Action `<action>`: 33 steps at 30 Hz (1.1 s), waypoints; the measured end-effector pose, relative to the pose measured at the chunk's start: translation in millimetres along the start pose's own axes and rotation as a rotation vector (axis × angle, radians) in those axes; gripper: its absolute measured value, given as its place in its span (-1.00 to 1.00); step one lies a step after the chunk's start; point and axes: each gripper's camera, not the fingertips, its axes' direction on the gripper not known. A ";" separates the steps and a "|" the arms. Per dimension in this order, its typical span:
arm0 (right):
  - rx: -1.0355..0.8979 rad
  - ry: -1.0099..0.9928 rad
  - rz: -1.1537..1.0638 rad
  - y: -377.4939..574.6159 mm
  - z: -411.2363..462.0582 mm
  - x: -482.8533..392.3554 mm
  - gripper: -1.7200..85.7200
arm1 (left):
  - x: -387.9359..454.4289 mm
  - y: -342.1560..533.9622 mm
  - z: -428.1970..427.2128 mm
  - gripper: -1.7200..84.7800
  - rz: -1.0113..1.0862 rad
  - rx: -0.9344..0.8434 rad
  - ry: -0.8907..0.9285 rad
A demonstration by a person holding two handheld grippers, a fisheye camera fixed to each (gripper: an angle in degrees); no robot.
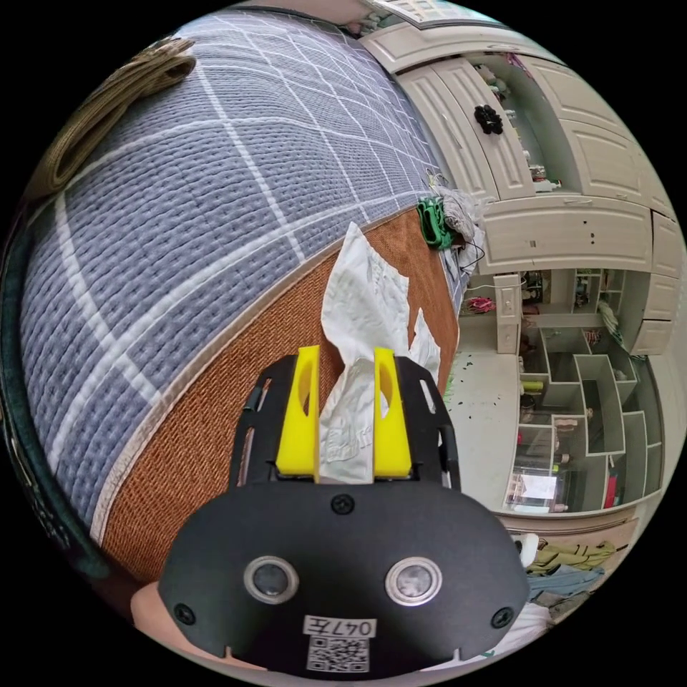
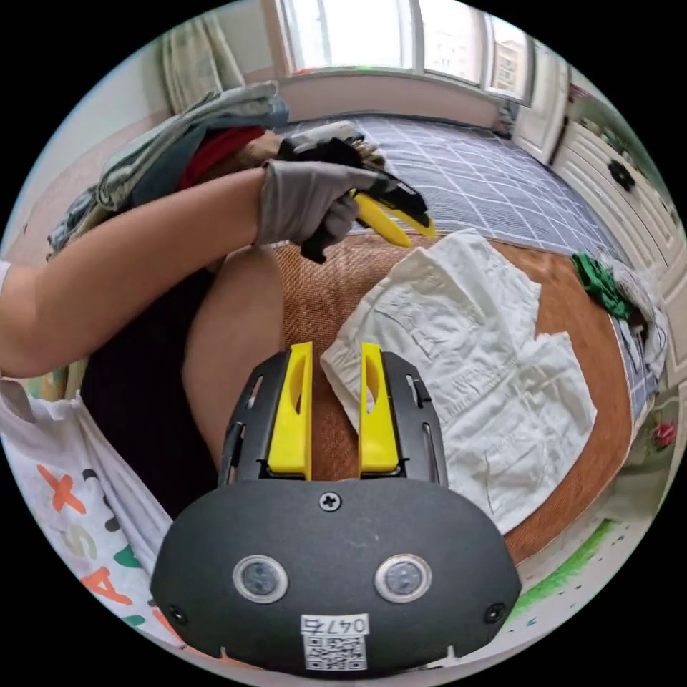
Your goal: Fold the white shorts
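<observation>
The white shorts lie spread on the brown mat over the bed. The left claw pinches a bunched edge; the right claw stands spread over 1 corner.

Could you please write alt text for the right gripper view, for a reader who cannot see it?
White shorts lie spread flat on a brown woven mat, with the right gripper open just over their near corner. A gloved hand holds the left gripper above the mat, with a checked blue bedcover beyond.
</observation>
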 end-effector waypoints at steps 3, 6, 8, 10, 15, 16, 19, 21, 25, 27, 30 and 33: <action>-0.168 0.052 -0.047 -11.9 78.7 -18.5 -0.84 | 1.1 -5.1 2.1 -0.71 0.007 -0.015 0.015; -0.135 0.066 -0.031 4.7 88.5 -30.0 -0.90 | 4.2 -13.2 0.5 -0.71 0.009 -0.019 0.030; -0.082 0.022 -0.004 28.5 78.8 -33.6 -0.93 | 10.9 -23.6 1.0 -0.71 0.016 -0.028 0.017; -0.044 -0.025 0.031 49.4 73.9 -32.4 -0.94 | 21.3 -34.3 1.2 -0.72 0.031 -0.031 -0.003; 0.057 -0.136 0.178 115.1 83.1 -21.4 -0.95 | 49.8 -34.5 -17.9 -0.96 0.024 0.040 -0.057; 0.104 -0.176 0.236 136.1 85.0 -14.9 -0.96 | 58.1 -31.6 -25.0 -0.97 0.035 0.065 -0.053; 0.271 -0.299 0.411 208.5 87.3 7.6 -0.96 | 142.3 -14.1 -50.5 -0.98 0.227 0.179 -0.042; 0.352 -0.345 0.529 262.7 92.3 20.3 -0.96 | 240.1 2.0 -37.9 -0.98 0.442 0.207 -0.070; 0.418 -0.310 0.750 386.1 109.3 38.0 -0.96 | 364.6 16.8 29.1 -0.98 0.647 0.136 0.056; 0.391 -0.263 0.832 429.6 125.2 44.5 -0.96 | 420.0 20.5 103.3 -0.98 0.715 0.040 0.025; 0.300 -0.232 0.929 482.8 171.5 55.2 -0.96 | 439.8 20.4 218.4 -0.95 0.697 -0.140 -0.096; 0.187 -0.260 0.987 520.0 232.7 58.8 -0.96 | 419.0 18.5 278.3 -0.78 0.589 -0.291 -0.091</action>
